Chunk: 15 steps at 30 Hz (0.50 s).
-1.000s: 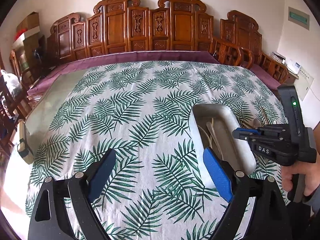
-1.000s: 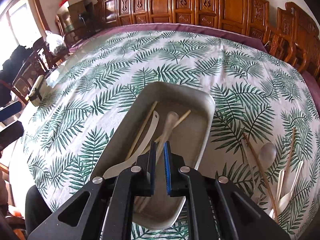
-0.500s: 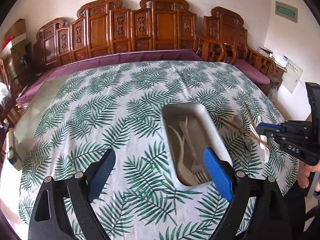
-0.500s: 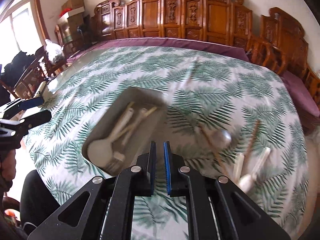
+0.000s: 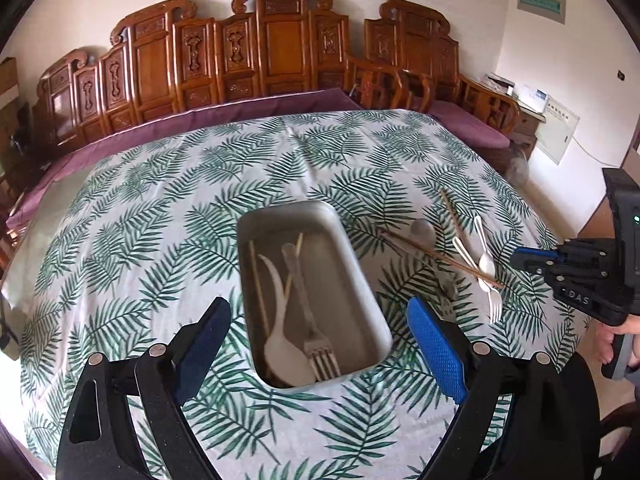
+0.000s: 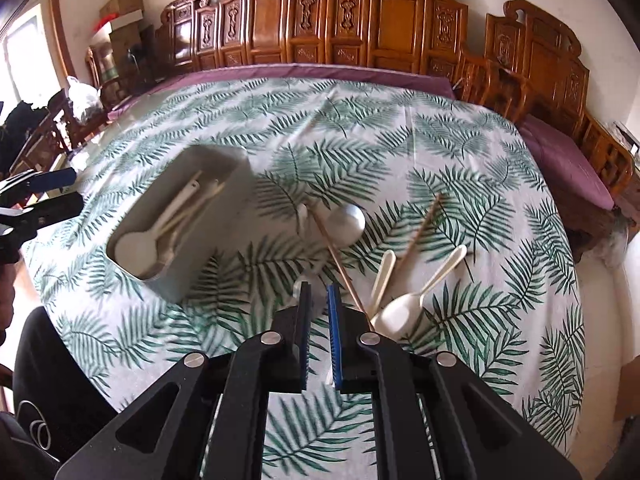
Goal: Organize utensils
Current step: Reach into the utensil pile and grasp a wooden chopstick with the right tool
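Metal spoon (image 6: 345, 224) handle — hidden behind jaws

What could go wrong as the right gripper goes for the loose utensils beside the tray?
The chopstick lies across the metal spoon and beside the white spoons, so a pinch may catch two pieces or flick one away. The right gripper is nearly shut, so it must open first.

On the table (image 5: 132, 208) a tray (image 5: 362, 280) holds a fork (image 5: 316, 344) and spoon (image 5: 286, 356); loose spoons (image 6: 400, 308) and chopsticks (image 6: 340, 260) lie to its right.
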### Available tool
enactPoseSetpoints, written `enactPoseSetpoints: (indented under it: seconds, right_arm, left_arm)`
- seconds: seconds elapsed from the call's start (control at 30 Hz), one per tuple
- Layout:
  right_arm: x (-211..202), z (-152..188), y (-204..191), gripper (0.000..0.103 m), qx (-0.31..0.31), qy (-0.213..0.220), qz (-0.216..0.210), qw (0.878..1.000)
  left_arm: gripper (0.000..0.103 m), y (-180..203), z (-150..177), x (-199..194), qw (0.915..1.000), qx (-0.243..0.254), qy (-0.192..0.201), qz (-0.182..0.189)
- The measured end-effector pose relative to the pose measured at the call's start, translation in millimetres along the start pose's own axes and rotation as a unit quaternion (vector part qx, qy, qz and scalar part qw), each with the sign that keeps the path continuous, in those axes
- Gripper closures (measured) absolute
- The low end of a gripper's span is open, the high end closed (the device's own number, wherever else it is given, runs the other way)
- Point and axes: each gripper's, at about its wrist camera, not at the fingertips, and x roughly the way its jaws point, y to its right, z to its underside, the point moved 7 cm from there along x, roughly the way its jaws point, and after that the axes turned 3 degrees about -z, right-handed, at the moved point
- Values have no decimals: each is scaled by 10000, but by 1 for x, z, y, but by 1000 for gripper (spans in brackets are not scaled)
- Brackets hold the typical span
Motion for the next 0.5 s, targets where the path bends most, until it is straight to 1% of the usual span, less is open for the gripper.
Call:
enactPoseSetpoints:
  seconds: [0.07,0.2,0.33,0.5]
  right_arm:
    - [11,2,5,88,-17,-117,3,9999]
    - [34,2,12,88,-7,-300,-21,9995]
    - [59,-2,15,88,-88,-437,-26,9990]
    - [87,-3,20,88,-244,-746,61,9969]
  left_arm:
    - [17,8,2,3,10000,33,-37,39]
    - [17,24,8,13,9997,43,-192,146]
    - [17,37,14,15,9994,122,-256,211]
    - [17,47,16,14,9990,225,-290,248]
